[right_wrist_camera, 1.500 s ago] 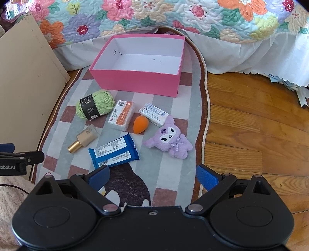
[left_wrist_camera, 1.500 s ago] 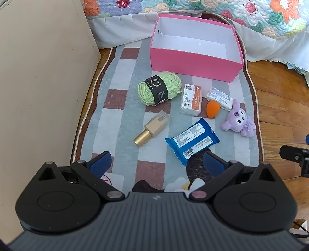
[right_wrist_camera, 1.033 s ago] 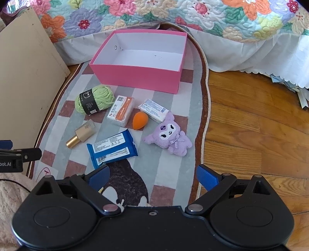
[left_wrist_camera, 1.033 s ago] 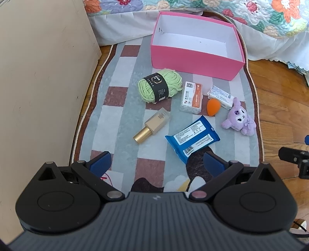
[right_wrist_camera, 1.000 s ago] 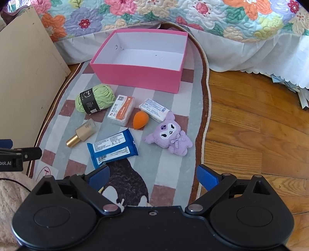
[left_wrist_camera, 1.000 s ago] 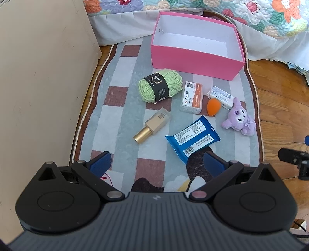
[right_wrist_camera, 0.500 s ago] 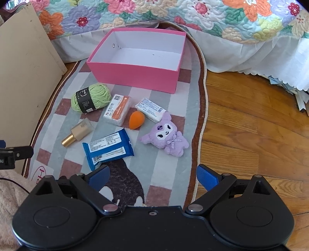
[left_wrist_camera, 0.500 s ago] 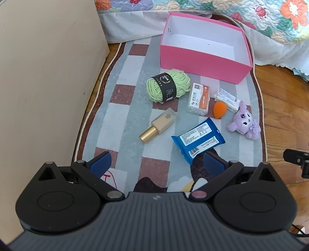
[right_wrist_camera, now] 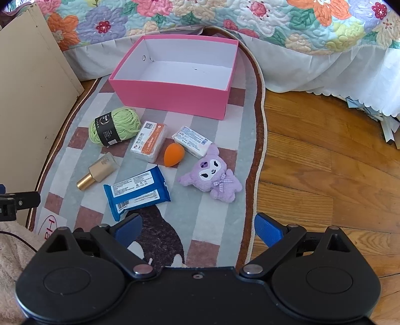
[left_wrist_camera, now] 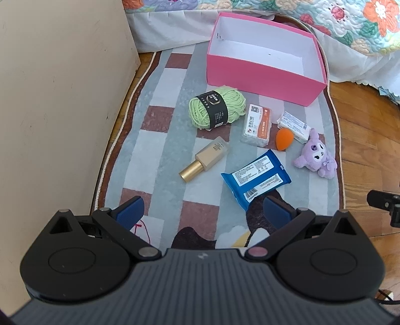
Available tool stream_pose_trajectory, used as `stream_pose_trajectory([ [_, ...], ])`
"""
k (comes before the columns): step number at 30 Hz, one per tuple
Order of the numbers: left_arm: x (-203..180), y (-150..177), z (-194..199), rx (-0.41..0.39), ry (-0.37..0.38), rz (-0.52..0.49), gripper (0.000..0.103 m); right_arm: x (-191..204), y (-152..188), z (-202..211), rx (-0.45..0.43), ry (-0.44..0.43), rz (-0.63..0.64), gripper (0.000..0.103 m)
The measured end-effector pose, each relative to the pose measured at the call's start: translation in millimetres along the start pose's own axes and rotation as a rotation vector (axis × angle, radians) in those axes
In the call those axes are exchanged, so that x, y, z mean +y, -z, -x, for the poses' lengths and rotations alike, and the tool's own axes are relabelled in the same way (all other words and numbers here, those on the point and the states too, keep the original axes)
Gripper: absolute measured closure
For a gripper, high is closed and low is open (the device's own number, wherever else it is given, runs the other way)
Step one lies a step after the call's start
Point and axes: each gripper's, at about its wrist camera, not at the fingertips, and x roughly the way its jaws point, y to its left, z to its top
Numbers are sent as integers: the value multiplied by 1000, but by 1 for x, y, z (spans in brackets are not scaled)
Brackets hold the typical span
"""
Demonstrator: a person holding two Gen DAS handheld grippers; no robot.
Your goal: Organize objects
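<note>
An empty pink box (left_wrist_camera: 260,81) (right_wrist_camera: 172,93) stands at the rug's far end. In front of it lie a green yarn ball (left_wrist_camera: 216,108) (right_wrist_camera: 115,126), an orange-and-white packet (left_wrist_camera: 257,125) (right_wrist_camera: 148,142), a white packet (left_wrist_camera: 293,123) (right_wrist_camera: 192,141), an orange sponge (left_wrist_camera: 284,138) (right_wrist_camera: 173,155), a purple plush (left_wrist_camera: 315,157) (right_wrist_camera: 212,175), a gold-capped bottle (left_wrist_camera: 203,161) (right_wrist_camera: 98,171) and a blue wipes pack (left_wrist_camera: 256,178) (right_wrist_camera: 137,191). My left gripper (left_wrist_camera: 203,212) hovers open near the rug's front edge, and my right gripper (right_wrist_camera: 198,228) is open too; both hold nothing.
A checked rug (left_wrist_camera: 160,150) (right_wrist_camera: 212,220) lies on wooden floor (right_wrist_camera: 325,162). A beige panel (left_wrist_camera: 57,100) stands along the left. A bed with a floral quilt (right_wrist_camera: 225,22) closes the far side. A pink fuzzy cloth (right_wrist_camera: 12,250) shows at bottom left of the right wrist view.
Both grippers have drifted slightly, so the objects sit a little differently in each view. Nothing on the rug has moved, and both grippers stayed open.
</note>
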Motion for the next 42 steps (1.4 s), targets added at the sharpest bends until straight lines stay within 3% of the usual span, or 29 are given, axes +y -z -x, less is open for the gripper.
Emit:
stream_pose_trajectory([
  [21,-8,3,14,-12,28,-43,0,3,1,0,13,2,20,4],
  [29,-5,5,15,-28,47,-5,0,5,1,0,17,10,47,4],
  [36,-16,8,29,-107,-12,-114,0,3,-6,4,29,19,83,5],
  [39,-20,5,27,-101,6,-155,0,0,-10,11,-2,16,111,5],
  [42,-24,1,24,-84,78,-190,0,-4,-15,22,-100,-59,205,5],
])
